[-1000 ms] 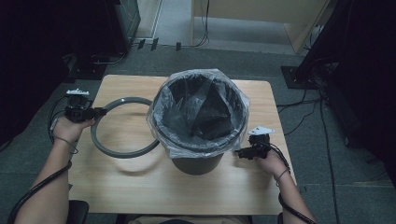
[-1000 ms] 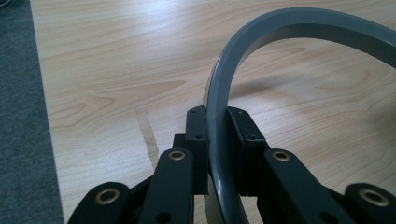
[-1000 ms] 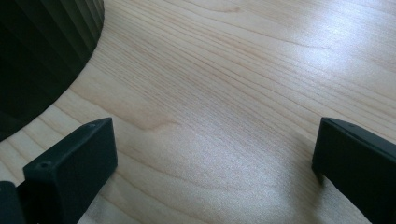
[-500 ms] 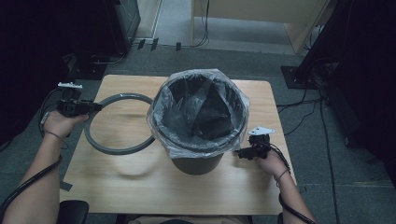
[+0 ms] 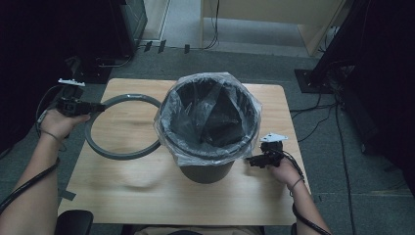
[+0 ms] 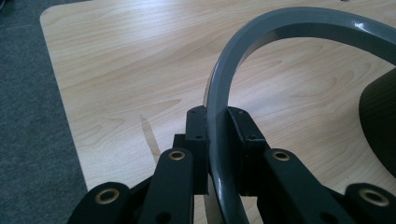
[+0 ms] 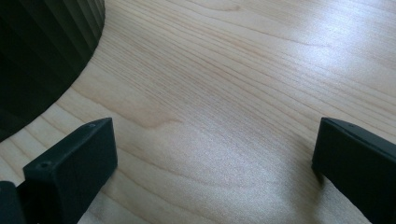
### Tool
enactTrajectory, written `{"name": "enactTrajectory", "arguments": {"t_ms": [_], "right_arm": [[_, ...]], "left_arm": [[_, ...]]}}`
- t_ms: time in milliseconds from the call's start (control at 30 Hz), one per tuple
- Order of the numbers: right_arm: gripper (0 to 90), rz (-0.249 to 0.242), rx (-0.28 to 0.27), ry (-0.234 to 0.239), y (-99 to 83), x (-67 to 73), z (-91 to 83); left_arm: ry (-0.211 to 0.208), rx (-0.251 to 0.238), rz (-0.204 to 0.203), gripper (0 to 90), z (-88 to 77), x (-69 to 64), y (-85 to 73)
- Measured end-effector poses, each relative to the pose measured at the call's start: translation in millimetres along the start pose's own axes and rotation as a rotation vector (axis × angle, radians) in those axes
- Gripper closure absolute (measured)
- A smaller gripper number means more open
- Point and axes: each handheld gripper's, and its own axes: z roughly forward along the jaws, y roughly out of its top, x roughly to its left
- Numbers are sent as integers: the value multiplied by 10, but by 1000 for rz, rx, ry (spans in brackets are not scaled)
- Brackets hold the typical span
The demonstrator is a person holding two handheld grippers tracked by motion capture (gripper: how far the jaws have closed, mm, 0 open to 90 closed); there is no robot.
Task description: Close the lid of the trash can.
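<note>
A grey plastic ring [image 5: 120,152] hangs tilted above the left half of the wooden table [image 5: 147,200]. My left gripper [image 5: 96,106] is shut on the ring's left rim; in the left gripper view the rim [image 6: 233,65] runs up between the two black pads [image 6: 245,135]. A dark bin [image 5: 208,169] lined with a clear plastic bag [image 5: 210,78] stands at the table's middle. My right gripper [image 5: 250,160] rests low beside the bin's right side, jaws wide apart with bare wood between them [image 7: 215,154].
Grey carpet surrounds the table. Cables [image 5: 313,107] lie on the floor at the right, and dark equipment [image 5: 134,19] stands at the back left. The bin's ribbed wall [image 7: 42,56] is close on the right gripper's left.
My left gripper has lifted the ring off the table and drawn it a little to the left. The right gripper has stayed where it was.
</note>
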Motion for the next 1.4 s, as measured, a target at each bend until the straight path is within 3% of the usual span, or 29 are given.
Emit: {"name": "enactTrajectory", "arguments": {"t_ms": [600,1000,1400], "right_arm": [[0,2,1,0,-4,5,-5],[0,2,1,0,-4,5,-5],[0,2,1,0,-4,5,-5]], "left_arm": [[-10,14,13,792,-243,-17,209],[-25,-8,-3,792,-478,28,293],[-31,-27,6,792,-725,49,441]]}}
